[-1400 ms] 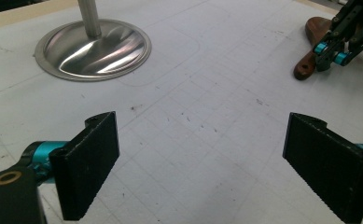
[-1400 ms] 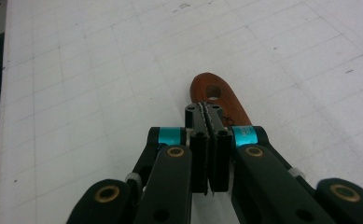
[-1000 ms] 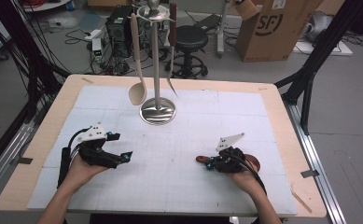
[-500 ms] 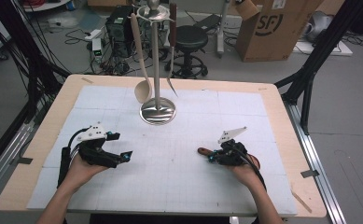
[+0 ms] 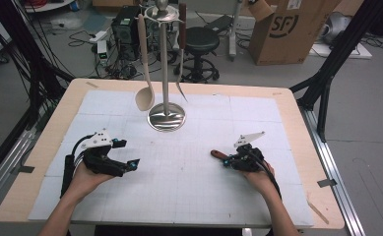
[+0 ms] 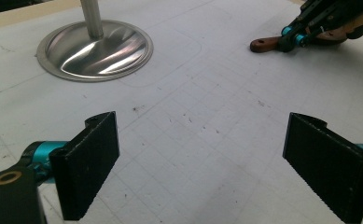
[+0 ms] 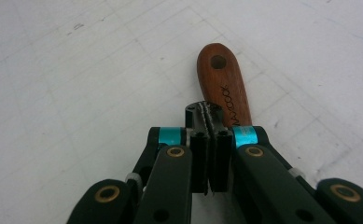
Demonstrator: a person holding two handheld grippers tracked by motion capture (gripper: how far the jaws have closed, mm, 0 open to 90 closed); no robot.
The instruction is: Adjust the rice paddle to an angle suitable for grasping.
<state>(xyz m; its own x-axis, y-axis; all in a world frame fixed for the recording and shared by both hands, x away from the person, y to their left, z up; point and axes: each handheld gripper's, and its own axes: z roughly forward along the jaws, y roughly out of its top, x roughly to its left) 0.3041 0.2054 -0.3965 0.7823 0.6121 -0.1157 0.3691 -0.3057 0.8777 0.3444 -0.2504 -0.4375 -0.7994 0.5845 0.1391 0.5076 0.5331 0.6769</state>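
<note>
Three utensils to account for, two of them already hung.

1. Stand [image 5: 166, 118]: sits at 12 o'clock on the table [image 5: 287, 98]. Its round base is bare.
2. Pale spoon [image 5: 144, 98]: hangs from the stand's top, at 9 o'clock of the pole. Counts as done.
3. Dark-handled utensil [image 5: 180, 83]: hangs at 3 o'clock of the pole. Also done; its head is too small to name.
4. Wooden handle [image 7: 221, 79]: lies flat on the table at roughly 4 o'clock from the stand base, its holed end pointing toward 10 o'clock. The rest of this utensil is hidden under your hand. This is the item outstanding.
5. Your right gripper [image 7: 209, 116]: jaws pressed together, tips low over the handle's near part. Whether they pinch the handle cannot be told; it seems to run beneath them rather than between.
6. Your left gripper [image 6: 200, 168]: jaws spread wide, holding nothing, hovering at 7 o'clock from the stand.

Judgement: about two thirds complete. The lift and hanging of item 4 remain.
</note>
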